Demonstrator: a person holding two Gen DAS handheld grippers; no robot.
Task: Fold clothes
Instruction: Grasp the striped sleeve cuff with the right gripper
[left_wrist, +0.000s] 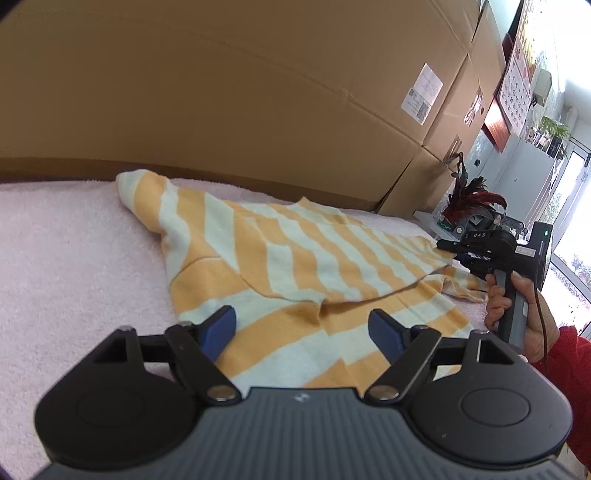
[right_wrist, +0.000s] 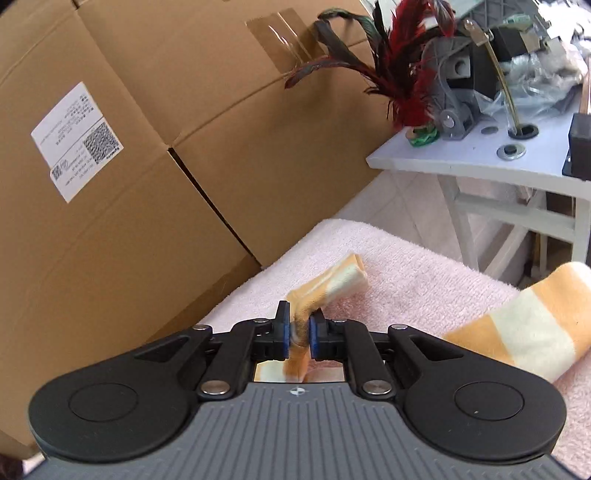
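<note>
the left gripper (left_wrist: 302, 325) hovered spread wide over the striped shirt (left_wrist: 295, 258); nothing sat between its pads. the right gripper (right_wrist: 298, 334) was clamped on a fold of that shirt.

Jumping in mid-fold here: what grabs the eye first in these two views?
The orange-and-cream striped shirt spread across the pink towel dominates. The right gripper is pinching a bunched bit of it, while the left gripper hangs open above the near hem. Tall cardboard boxes wall off the back.

Bright window glare, fisheye-warped edges.
</note>
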